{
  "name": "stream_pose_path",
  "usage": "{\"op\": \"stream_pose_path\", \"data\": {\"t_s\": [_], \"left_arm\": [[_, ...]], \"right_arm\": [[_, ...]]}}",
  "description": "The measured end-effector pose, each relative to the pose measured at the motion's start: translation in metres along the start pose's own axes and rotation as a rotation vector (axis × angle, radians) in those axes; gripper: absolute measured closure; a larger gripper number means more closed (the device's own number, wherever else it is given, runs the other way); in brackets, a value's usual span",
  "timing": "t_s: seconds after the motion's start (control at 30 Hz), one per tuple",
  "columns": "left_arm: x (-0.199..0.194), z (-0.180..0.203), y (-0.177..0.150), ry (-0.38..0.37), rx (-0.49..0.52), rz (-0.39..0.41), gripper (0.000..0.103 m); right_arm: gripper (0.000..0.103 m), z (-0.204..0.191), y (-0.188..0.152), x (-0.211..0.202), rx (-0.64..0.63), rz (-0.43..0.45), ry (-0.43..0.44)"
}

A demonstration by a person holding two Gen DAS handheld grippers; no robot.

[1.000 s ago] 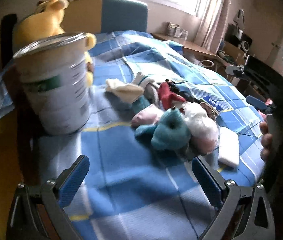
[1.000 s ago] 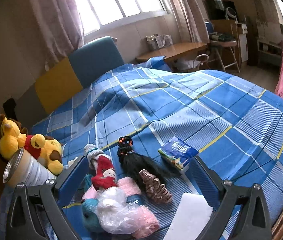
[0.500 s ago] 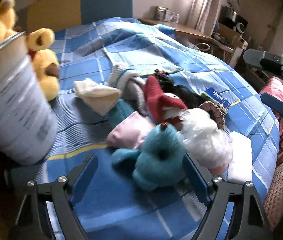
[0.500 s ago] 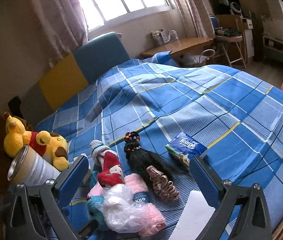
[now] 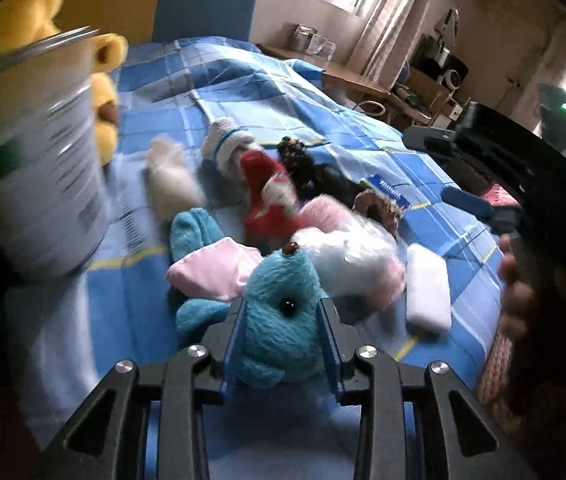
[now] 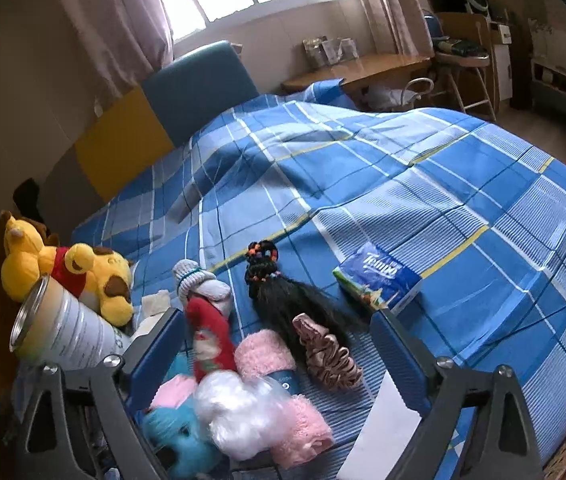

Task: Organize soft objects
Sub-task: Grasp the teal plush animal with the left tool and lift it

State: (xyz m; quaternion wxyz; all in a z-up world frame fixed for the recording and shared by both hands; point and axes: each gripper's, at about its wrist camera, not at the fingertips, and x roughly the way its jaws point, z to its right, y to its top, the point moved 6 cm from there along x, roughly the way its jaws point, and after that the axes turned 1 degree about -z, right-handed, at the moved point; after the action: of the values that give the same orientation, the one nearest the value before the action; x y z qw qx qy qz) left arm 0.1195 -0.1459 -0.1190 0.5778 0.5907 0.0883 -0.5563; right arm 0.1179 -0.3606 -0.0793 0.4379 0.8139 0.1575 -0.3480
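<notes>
Since a second ago the left tool [image 5: 283, 344] has come forward off bare sheet and its jaws have just been closing; they now pinch the head of the teal plush [image 5: 279, 320], pads pressed against both sides, low centre of the left wrist frame.

Bed [image 6: 363, 200]: blue plaid cover, fills most of both frames.

Tin can [image 5: 31, 172]: large, pale, left edge of the left frame, blurred; a yellow plush bear [image 6: 83, 276] sits behind it.

Right tool [image 6: 279, 344]: jaws stand wide, nothing gripped; they have just been closing slightly. They frame the pile at the bottom of the right wrist frame.

Pile, touching one another: clear plastic bag [image 6: 239, 408] on a pink fuzzy piece [image 6: 267, 356], red sock [image 6: 209, 340], black hairpiece [image 6: 283, 300], brown scrunchie [image 6: 327, 352].

Blue tissue pack [image 6: 379, 276]: apart, right of the pile.
</notes>
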Motion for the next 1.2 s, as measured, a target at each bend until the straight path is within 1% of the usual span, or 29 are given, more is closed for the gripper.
{"op": "stream_pose_path", "data": {"t_s": [0.03,0.1,0.2,0.27,0.3,0.37,0.4,0.43,0.47,0.53,0.57,0.7,0.73,0.77,0.8,0.83,0.87,0.97,1.03,1.13,1.17,1.2], "left_arm": [[-0.001,-0.002,-0.005,0.0,-0.004,-0.005,0.068],[-0.009,-0.007,-0.02,-0.008,-0.021,-0.019,0.068],[-0.017,-0.013,-0.038,-0.009,-0.036,-0.02,0.067],[-0.02,-0.014,-0.043,-0.009,-0.038,-0.018,0.062],[-0.021,-0.014,-0.044,-0.007,-0.043,-0.016,0.061],[-0.022,-0.016,-0.043,0.006,-0.063,-0.014,0.044],[-0.021,-0.018,-0.041,0.013,-0.078,-0.01,0.041],[-0.02,-0.02,-0.041,0.015,-0.085,-0.007,0.036],[-0.019,-0.021,-0.039,0.017,-0.096,-0.007,0.028],[-0.016,-0.023,-0.035,0.025,-0.123,-0.008,0.018],[-0.015,-0.024,-0.032,0.03,-0.14,0.0,0.016],[-0.005,-0.017,-0.027,0.049,-0.129,-0.011,0.016],[0.0,-0.015,-0.028,0.058,-0.115,-0.018,0.018],[0.006,-0.012,-0.029,0.063,-0.09,-0.033,0.031],[0.011,-0.008,-0.031,0.061,-0.053,-0.048,0.043],[0.014,-0.004,-0.033,0.05,-0.032,-0.049,0.047],[0.012,-0.004,-0.034,0.052,-0.024,-0.027,0.051],[0.006,-0.005,-0.036,0.039,-0.02,-0.015,0.054],[-0.001,-0.011,-0.037,0.034,-0.029,-0.006,0.055],[-0.017,-0.014,-0.038,0.03,-0.016,0.023,0.056],[-0.024,-0.014,-0.039,0.03,-0.013,0.035,0.056],[-0.031,-0.012,-0.039,0.028,-0.01,0.046,0.056]], "right_arm": [[0.008,-0.002,-0.002,0.002,-0.007,-0.015,0.009],[0.012,-0.007,-0.005,0.007,-0.025,-0.045,0.029],[0.013,-0.022,-0.013,0.013,-0.081,-0.087,0.071],[0.018,-0.037,-0.021,0.018,-0.139,-0.124,0.101],[0.018,-0.042,-0.025,0.02,-0.163,-0.136,0.109],[0.02,-0.054,-0.034,0.025,-0.228,-0.168,0.117],[0.024,-0.06,-0.039,0.028,-0.255,-0.187,0.12],[0.025,-0.064,-0.044,0.031,-0.277,-0.211,0.124],[0.025,-0.066,-0.049,0.035,-0.292,-0.231,0.118],[0.027,-0.065,-0.055,0.041,-0.309,-0.268,0.088],[0.028,-0.064,-0.057,0.044,-0.309,-0.285,0.085],[0.029,-0.066,-0.067,0.049,-0.314,-0.346,0.101],[0.03,-0.067,-0.07,0.05,-0.321,-0.358,0.101],[0.034,-0.068,-0.074,0.054,-0.333,-0.382,0.089],[0.041,-0.066,-0.08,0.06,-0.342,-0.416,0.062],[0.045,-0.063,-0.085,0.066,-0.345,-0.454,0.042],[0.046,-0.062,-0.089,0.07,-0.347,-0.479,0.031],[0.055,-0.065,-0.094,0.072,-0.362,-0.502,0.049],[0.055,-0.066,-0.097,0.074,-0.37,-0.525,0.057],[0.055,-0.067,-0.102,0.076,-0.377,-0.556,0.06],[0.055,-0.067,-0.105,0.078,-0.382,-0.565,0.052],[0.058,-0.064,-0.108,0.081,-0.393,-0.582,0.022]]}}
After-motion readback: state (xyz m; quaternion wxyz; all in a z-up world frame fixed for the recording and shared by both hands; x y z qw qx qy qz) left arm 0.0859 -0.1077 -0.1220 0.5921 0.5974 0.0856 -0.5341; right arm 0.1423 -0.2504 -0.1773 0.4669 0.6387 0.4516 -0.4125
